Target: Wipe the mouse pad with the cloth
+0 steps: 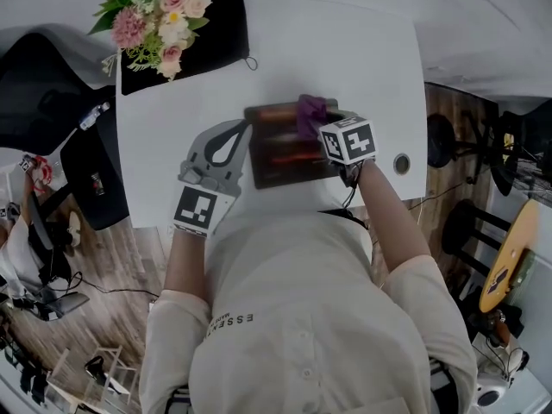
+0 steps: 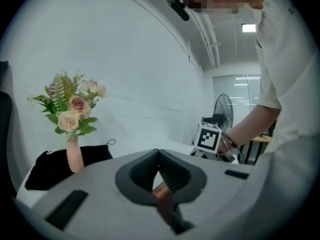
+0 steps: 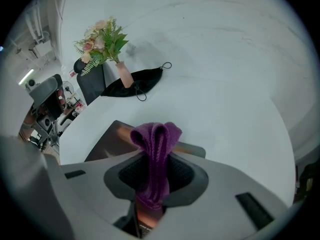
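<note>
**Cloth** (image 1: 310, 113): purple, folded. It is pinched between the fingers of the right gripper (image 3: 154, 160), with a loop sticking out past the tips.

**Place:** over the 1 o'clock corner of the pad (image 1: 280, 158), on the white tabletop (image 1: 371, 59). Whether the cloth touches the pad cannot be told.

**Pad:** dark brown. Its long axis seems to run 9 to 3.

**Bearing:** most of the bare pad lies from the cloth toward 8 o'clock, so a wiping stroke would likely draw that way.

**Nearer hand:** the right.

**Left gripper** (image 1: 242, 129): fingers pressed together on nothing. It sits at the pad's 9 o'clock edge, touching or just beside it, unclear which.

**Flowers** (image 1: 159, 15): 11 o'clock, well apart.
</note>
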`<state>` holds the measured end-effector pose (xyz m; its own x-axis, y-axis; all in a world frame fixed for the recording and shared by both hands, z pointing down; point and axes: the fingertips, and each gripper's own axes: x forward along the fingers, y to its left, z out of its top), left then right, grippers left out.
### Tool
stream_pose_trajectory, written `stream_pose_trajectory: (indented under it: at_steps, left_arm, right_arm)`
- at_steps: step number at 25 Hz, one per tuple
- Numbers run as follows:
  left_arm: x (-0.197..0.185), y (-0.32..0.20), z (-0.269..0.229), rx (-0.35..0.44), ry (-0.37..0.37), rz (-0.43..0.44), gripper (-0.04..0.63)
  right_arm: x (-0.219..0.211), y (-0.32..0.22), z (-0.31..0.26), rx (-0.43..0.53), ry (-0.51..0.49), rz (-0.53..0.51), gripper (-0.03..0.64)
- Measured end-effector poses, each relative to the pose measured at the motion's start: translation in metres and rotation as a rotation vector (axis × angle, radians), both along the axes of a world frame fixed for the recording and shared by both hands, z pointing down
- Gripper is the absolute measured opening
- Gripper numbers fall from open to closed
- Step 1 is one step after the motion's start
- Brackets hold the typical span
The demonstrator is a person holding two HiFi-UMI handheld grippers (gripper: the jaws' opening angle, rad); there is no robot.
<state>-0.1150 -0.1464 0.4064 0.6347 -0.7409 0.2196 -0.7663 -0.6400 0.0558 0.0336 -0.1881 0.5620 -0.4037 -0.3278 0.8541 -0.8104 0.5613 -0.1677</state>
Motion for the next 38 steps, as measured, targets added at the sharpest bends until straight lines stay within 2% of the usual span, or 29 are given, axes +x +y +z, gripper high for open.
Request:
stream_pose_trajectory:
  at_steps: [9,20,27,34,38]
  left_arm:
    - [0.026,0.0,0.003,0.011,-0.018,0.042,0.0]
    - [0.034,0.005,0.006,0.002,-0.031,0.062,0.0]
    - [0.014,0.011,0.002,0.002,-0.028,0.028,0.0]
    - [-0.01,0.019,0.009,-0.012,-0.025,-0.006,0.0]
    - [-0.023,0.023,0.014,-0.025,-0.017,-0.032,0.0]
  right_arm:
    - [0.06,-0.005,0.001,-0.006,0.035,0.103,0.098]
    - [0.103,-0.005,-0.007,0.032,0.126,0.133,0.098]
    - [0.061,0.011,-0.039,0.072,0.031,0.073,0.098]
    - [-0.023,0.05,-0.036,-0.009,-0.096,-0.026,0.098]
    - [-0.065,0.071,-0.024,-0.058,-0.102,-0.102,0.098]
